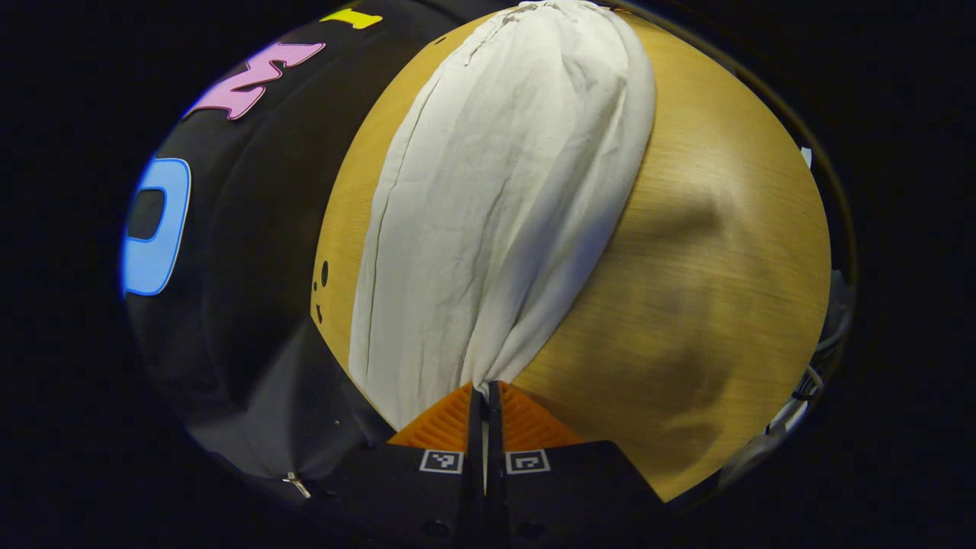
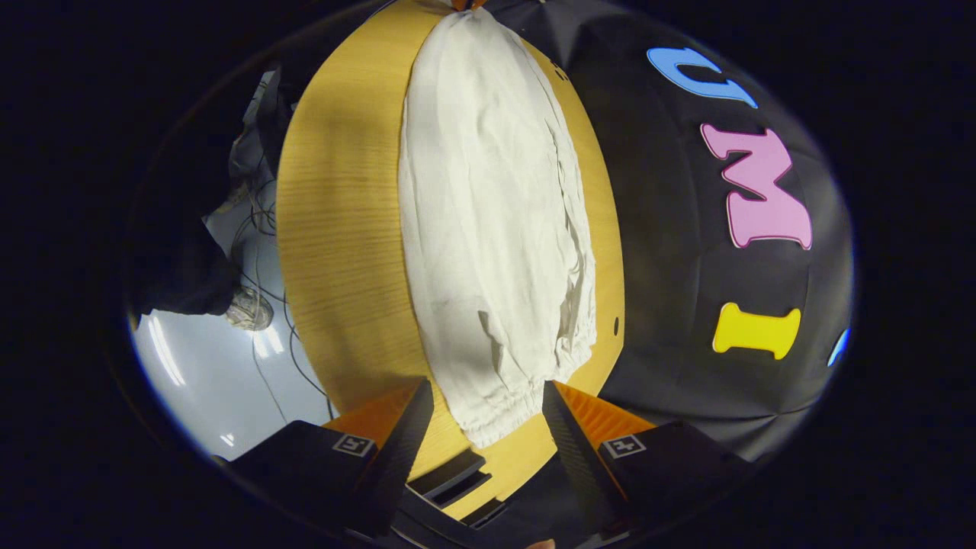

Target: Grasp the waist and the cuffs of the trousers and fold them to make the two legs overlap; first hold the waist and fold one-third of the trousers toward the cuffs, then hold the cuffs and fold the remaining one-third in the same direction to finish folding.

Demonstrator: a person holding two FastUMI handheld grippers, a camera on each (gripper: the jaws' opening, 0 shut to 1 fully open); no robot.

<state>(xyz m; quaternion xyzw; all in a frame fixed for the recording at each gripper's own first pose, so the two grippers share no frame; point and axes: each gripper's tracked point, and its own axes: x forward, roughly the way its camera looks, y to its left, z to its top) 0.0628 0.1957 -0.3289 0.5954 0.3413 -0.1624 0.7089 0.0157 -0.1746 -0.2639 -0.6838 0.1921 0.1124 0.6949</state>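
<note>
White trousers (image 1: 496,191) lie lengthwise on a round wooden table (image 1: 724,229), their legs one on top of the other. My left gripper (image 1: 485,393) is shut on one end of them, and the cloth bunches into a pinch between its fingers. In the right gripper view the trousers (image 2: 488,229) run away from me across the table (image 2: 343,229). Their gathered elastic end (image 2: 496,415) lies between the spread fingers of my right gripper (image 2: 486,383), which is open. Neither of its fingers presses on the cloth.
The black booth wall stands close behind the table's far edge. A pale floor (image 2: 198,381) with loose cables (image 2: 263,229) and a shoe (image 2: 248,309) lies beyond the table's other side. Small dark holes (image 1: 324,273) mark the tabletop near the trousers.
</note>
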